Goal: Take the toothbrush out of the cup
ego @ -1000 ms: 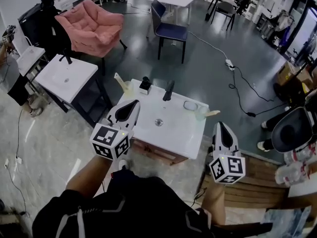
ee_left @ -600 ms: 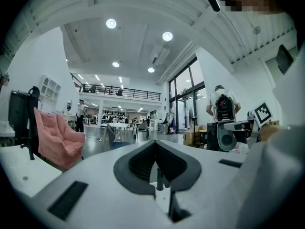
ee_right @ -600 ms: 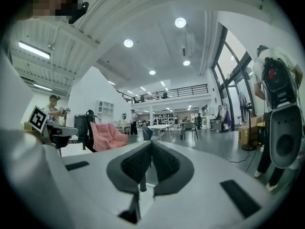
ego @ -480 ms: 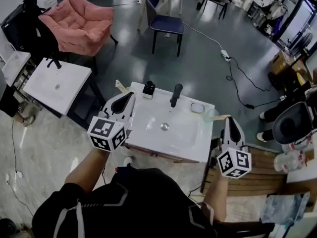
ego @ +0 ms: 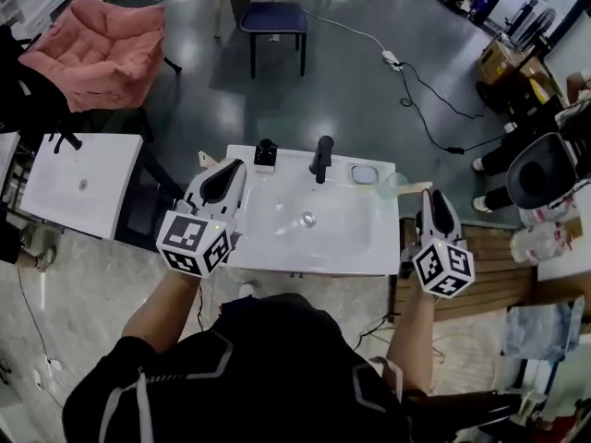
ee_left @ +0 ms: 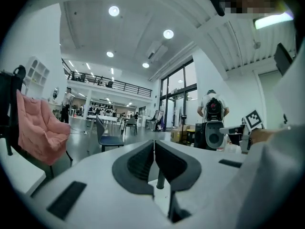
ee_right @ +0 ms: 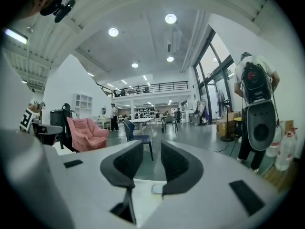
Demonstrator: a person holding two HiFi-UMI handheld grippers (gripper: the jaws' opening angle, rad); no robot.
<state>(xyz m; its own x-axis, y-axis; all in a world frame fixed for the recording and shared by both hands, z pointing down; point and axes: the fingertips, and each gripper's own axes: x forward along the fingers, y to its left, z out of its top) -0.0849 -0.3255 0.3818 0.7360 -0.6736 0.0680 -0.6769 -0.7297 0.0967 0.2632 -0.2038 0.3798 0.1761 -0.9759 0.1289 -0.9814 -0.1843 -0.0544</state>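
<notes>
Head view: white washbasin (ego: 277,238) on grey floor (ego: 351,100) sat nearer than before
Left gripper (ego: 229,168): jaws met
Right gripper (ego: 434,198): jaws were opening, empty

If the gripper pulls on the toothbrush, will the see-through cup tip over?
Probably it could. The cup looks small, clear and likely light, so it may tip easily. The toothbrush leans out sideways over its rim, so a sideways pull might drag the cup along. It stands near the washbasin corner, where it might slide on the smooth top.
</notes>
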